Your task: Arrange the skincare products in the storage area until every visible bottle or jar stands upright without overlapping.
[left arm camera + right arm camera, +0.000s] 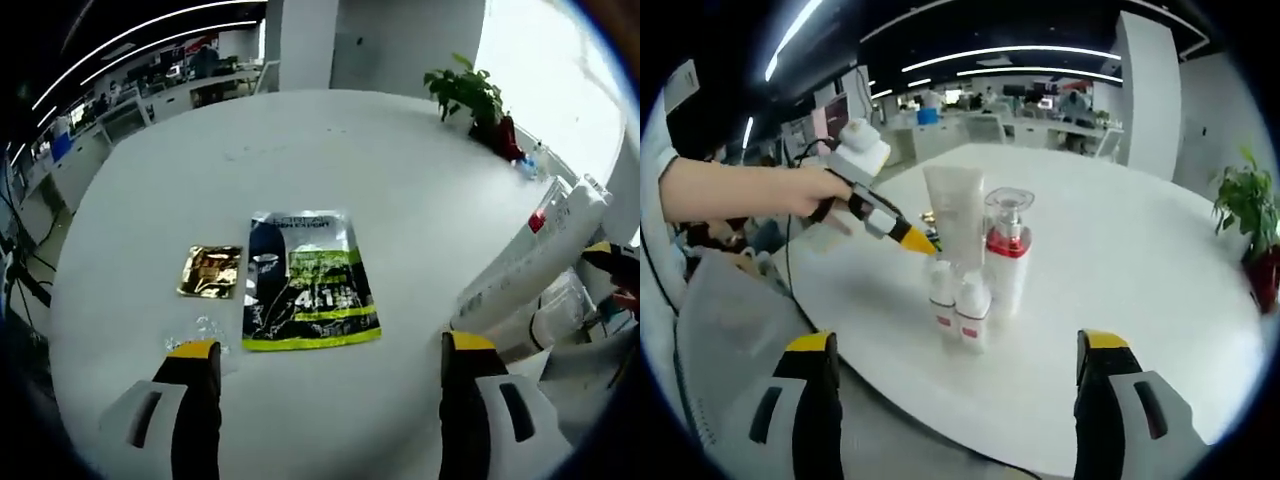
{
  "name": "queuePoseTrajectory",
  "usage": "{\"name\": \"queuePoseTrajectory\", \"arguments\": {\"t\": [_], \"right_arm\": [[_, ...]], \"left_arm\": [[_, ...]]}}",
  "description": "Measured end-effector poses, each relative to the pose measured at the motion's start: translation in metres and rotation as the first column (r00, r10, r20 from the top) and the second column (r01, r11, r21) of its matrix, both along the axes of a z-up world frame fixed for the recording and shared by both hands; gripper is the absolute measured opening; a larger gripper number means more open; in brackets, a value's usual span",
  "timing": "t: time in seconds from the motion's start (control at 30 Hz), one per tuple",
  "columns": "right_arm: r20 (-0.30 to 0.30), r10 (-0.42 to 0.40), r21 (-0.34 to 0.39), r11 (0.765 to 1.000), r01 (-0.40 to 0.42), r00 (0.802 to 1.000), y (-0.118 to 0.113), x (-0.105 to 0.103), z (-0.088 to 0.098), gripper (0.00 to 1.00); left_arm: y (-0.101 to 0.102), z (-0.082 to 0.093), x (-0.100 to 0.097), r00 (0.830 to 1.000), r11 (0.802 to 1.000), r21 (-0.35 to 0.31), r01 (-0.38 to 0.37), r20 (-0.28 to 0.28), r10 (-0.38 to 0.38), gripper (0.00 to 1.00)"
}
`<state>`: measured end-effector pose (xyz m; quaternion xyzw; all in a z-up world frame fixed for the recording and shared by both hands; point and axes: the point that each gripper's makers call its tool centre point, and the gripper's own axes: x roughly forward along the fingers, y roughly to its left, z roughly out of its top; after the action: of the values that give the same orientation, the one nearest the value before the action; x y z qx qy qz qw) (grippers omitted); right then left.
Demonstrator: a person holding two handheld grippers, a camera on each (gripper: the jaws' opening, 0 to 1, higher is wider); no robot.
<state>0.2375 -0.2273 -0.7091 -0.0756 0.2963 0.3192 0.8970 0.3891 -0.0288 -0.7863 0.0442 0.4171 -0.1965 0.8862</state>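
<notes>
My left claw (332,365) is open and holds nothing. It hangs over the white table (400,180). A green and black packet (305,280) lies flat just past it, with a small gold packet (211,271) beside it.

My right claw (954,365) is open and empty too. Ahead of it a tube (954,215), a pump bottle (1007,250) and two small bottles (960,305) stand upright, bunched close together near the table edge
</notes>
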Motion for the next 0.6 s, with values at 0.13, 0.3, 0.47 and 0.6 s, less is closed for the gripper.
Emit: {"name": "queuePoseTrajectory", "arguments": {"t": [0.13, 0.3, 0.47, 0.6], "right_arm": [[-0.007, -0.011, 0.005, 1.000, 0.011, 1.000, -0.002, 0.000, 0.000, 0.97], [-0.010, -0.024, 0.006, 1.000, 0.024, 1.000, -0.004, 0.002, -0.001, 0.97], [-0.014, -0.037, 0.007, 0.999, 0.037, 0.999, -0.005, 0.002, -0.002, 0.97], [-0.017, -0.042, 0.004, 0.999, 0.042, 0.999, -0.006, 0.003, -0.003, 0.97]], "left_arm": [[-0.003, -0.011, 0.010, 1.000, 1.000, 0.005, 0.001, -0.017, 0.000, 0.90], [-0.007, -0.021, 0.020, 0.999, 1.000, 0.029, -0.004, -0.032, 0.005, 0.89], [-0.011, -0.027, 0.032, 0.999, 0.999, 0.047, -0.022, -0.048, 0.024, 0.88], [-0.010, -0.033, 0.035, 0.998, 0.997, 0.073, -0.017, -0.060, 0.021, 0.87]]}}
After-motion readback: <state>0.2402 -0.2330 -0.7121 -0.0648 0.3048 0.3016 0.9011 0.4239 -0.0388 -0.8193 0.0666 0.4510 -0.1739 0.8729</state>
